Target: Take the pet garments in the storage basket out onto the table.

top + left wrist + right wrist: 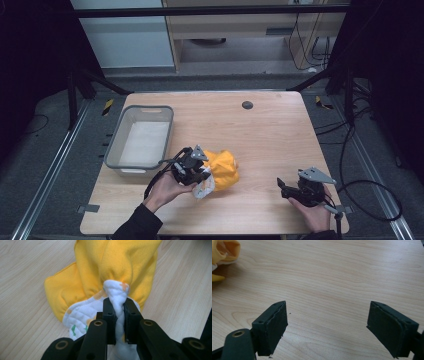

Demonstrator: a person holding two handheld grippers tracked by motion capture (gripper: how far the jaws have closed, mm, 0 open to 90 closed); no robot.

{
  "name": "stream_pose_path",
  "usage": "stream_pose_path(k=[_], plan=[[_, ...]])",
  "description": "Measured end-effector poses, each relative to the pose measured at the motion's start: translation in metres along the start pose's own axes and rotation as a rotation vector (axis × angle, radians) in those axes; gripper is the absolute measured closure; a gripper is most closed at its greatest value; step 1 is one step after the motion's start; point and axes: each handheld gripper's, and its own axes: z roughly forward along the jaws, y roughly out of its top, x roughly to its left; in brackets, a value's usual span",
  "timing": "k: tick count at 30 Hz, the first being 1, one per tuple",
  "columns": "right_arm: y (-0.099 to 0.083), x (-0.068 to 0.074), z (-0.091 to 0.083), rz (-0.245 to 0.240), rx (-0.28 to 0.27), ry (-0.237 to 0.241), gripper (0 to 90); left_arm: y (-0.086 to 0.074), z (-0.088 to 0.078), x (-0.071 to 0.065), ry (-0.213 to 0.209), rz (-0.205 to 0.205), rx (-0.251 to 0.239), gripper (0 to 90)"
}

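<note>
The left gripper [200,176] had its fingers clamped on the white lining of a yellow garment [223,169] lying at the table's [270,135] six o'clock. The grey bin [120,145] at nine o'clock lay unfilled, so the transfer likely remained. The right gripper [283,186], fingers apart, waited at five o'clock.

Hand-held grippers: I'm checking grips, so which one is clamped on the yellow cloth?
The left hand-held gripper: it pinches the yellow cloth; the right hand-held gripper stands open.

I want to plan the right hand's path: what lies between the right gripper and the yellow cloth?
Only bare wooden table separates the open right gripper from the yellow cloth, seen in the high view.
</note>
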Motion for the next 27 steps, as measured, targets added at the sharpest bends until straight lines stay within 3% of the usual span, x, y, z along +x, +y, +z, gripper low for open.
stream_pose_path(k=[17, 27], plan=[[0.0, 0.0, 0.0, 0.0, 0.001, 0.0, 16.2, -0.003, 0.019, -0.003, -0.014, 0.009, 0.011, 80.0], [0.0, 0.0, 0.0, -0.002, 0.003, 0.0, 16.0, -0.006, 0.025, -0.003, -0.015, 0.009, 0.026, 71.6]])
